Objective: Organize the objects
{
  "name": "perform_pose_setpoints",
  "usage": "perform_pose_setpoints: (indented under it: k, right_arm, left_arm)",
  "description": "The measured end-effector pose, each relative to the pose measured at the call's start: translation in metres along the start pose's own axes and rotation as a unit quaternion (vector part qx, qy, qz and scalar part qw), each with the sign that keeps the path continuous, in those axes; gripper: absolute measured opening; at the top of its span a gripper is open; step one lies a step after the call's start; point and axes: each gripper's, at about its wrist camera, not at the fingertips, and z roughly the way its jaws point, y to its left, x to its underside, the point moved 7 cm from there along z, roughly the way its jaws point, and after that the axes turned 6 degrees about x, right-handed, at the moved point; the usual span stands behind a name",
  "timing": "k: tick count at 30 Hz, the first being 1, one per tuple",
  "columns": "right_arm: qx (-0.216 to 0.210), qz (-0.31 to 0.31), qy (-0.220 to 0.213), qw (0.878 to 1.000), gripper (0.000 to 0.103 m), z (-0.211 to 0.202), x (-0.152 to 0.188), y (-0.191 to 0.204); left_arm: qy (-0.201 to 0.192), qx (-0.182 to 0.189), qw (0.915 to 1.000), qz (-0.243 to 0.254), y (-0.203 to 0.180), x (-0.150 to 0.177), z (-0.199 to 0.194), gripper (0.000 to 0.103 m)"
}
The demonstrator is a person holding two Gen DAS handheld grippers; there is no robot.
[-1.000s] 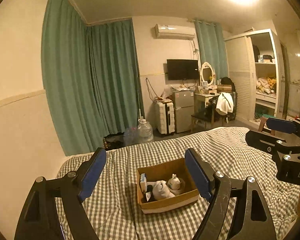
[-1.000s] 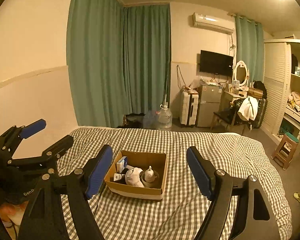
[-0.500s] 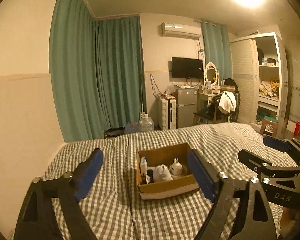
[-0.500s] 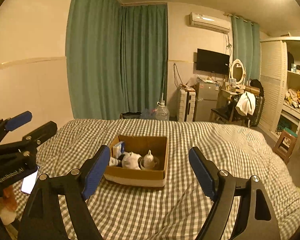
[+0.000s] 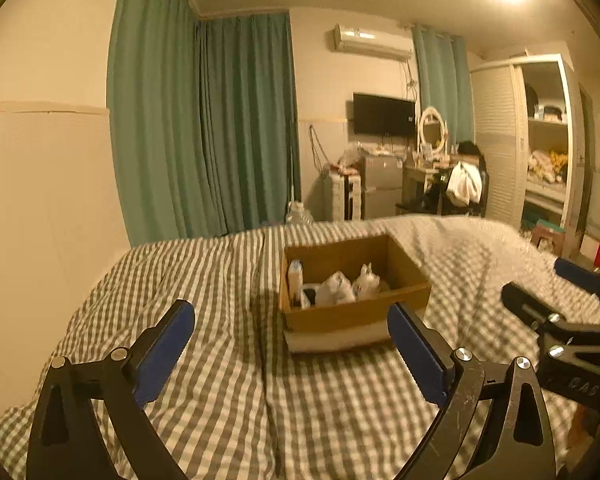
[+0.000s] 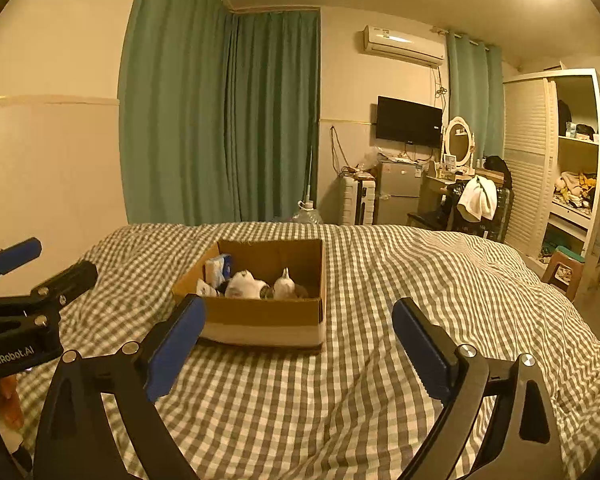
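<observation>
Sitting on the gray checked bedcover (image 6: pixel 380 380), the open cardboard box (image 6: pixel 260 314) holds a white teapot (image 6: pixel 285 282), a white pouch (image 6: pixel 244 284) and a small carton (image 6: pixel 217 268). Both the left gripper (image 5: pixel 290 340) and the right gripper (image 6: pixel 296 338) are spread wide and hold nothing, just in front of the box.

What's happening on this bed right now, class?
A person holds a two-finger gripper in each hand above a checked bedspread. Both the left gripper and the right gripper have their jaws wide open and hold nothing. Both point at an open cardboard box sitting on the bed, which contains a few small white items and a light blue packet. Nothing is gripped at this moment.
</observation>
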Motion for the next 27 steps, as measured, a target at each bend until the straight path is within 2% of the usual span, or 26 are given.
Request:
perform_pose_setpoints:
  k: [9,27]
  right_arm:
    - [0.011,0.003,0.017,1.000,0.097,0.007,0.020,-0.001]
    - [0.009,-0.002,0.017,1.000,0.097,0.005,0.021,0.003]
  left_arm:
    - [0.019,-0.009,0.9997,-0.007,0.002,0.021,0.006,0.100]
    - [0.023,-0.016,0.9996,-0.002,-0.002,0.019,0.005,0.101]
